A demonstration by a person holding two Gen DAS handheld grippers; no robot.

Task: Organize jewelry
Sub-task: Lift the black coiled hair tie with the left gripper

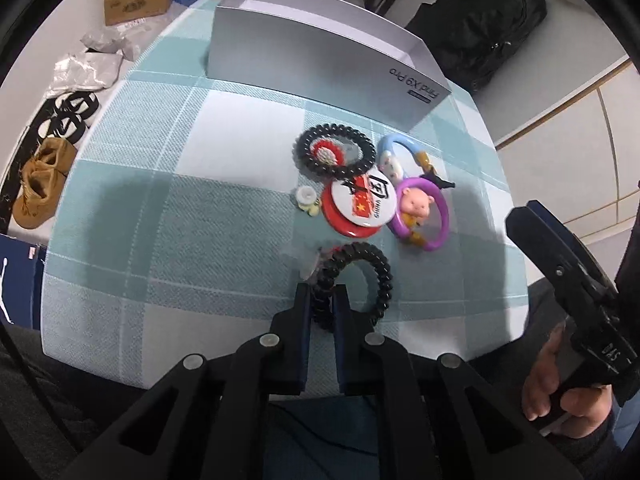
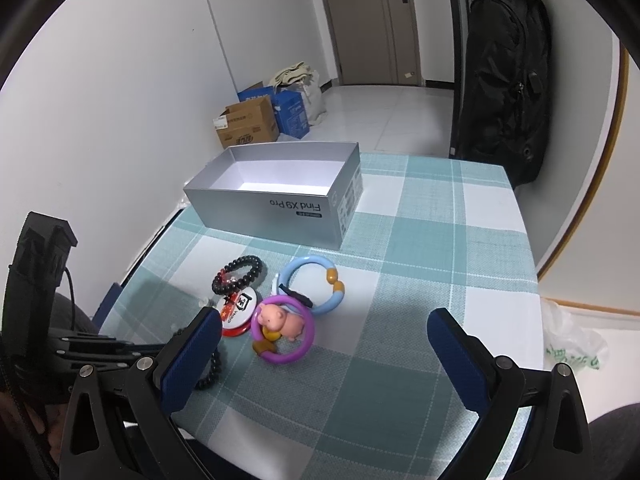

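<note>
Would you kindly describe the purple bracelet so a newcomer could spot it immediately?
Start at the open silver cardboard box on the teal checked tablecloth. In the cluster before it, right of the round red-rimmed badge, lies the purple plastic ring bracelet; it alone carries a pink pig figure.

Silver box [image 2: 276, 204], 12 o'clock: "Find X9 Pro". Round badge [image 1: 362, 203], centre: "CHINA", flag. Right-hand gripper's body [image 1: 608, 354], 4 o'clock: "DAS".
</note>
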